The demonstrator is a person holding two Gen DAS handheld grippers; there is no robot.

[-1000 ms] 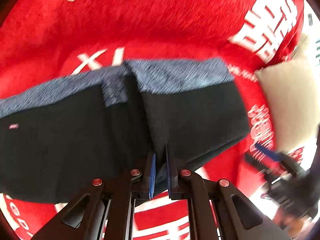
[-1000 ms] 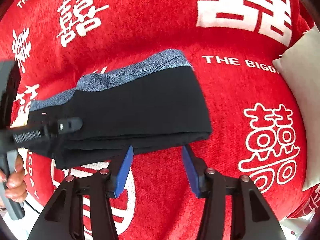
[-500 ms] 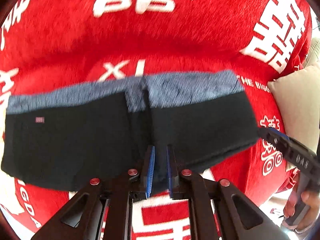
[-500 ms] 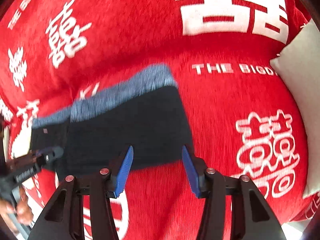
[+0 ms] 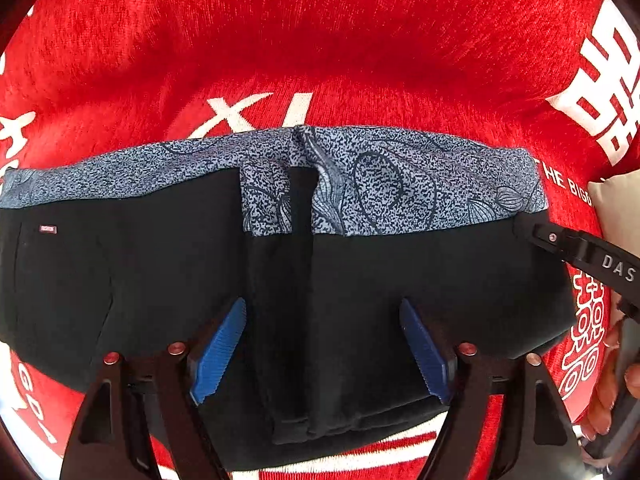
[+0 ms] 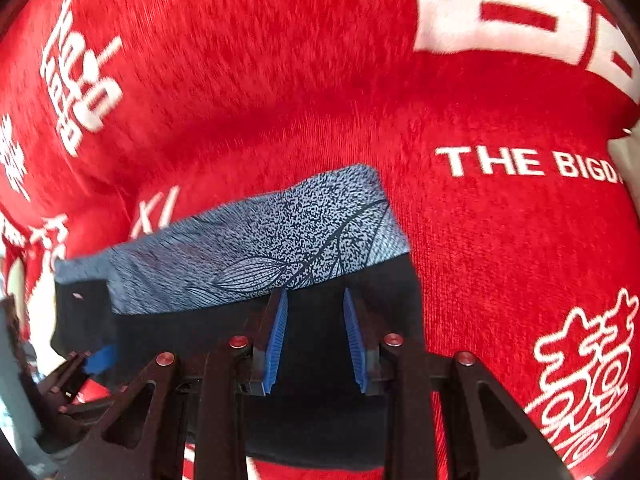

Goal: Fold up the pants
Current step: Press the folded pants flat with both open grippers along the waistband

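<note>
My left gripper (image 5: 322,350) fills the bottom of the left wrist view. Its jaws have just been opening and now stand wide, blue ribbed pads (image 5: 218,350) splayed apart, pressing on nothing. Between and beneath them, across the middle of the frame, lie the folded black pants with a speckled blue-grey patterned band (image 5: 120,272), flat on the red plush blanket printed with white characters (image 5: 320,40). A thick ridge of doubled black cloth runs from the band down to the lower edge, right between my open pads. A small pink label sits at the far left of the black cloth. At the right edge of this frame my other tool's black finger pokes in over the pants' right end, with a hand (image 5: 612,376) below it and a beige cushion (image 5: 620,204) behind.

In the right wrist view, my right gripper (image 6: 314,344) sits at lower centre over the black cloth just below the patterned band. Its jaws have just been closing and are now fairly narrow, with a gap left; the pads hover over the cloth, and I see no fold pinched between them. The left tool shows blurred at lower left.

Risks, as I judge them: if I shut the right jaws on the top layer only, lifting would peel the fold open. A deep pinch could snag the blanket pile too and drag it. The central ridge may slump sideways now that I have let go.
</note>
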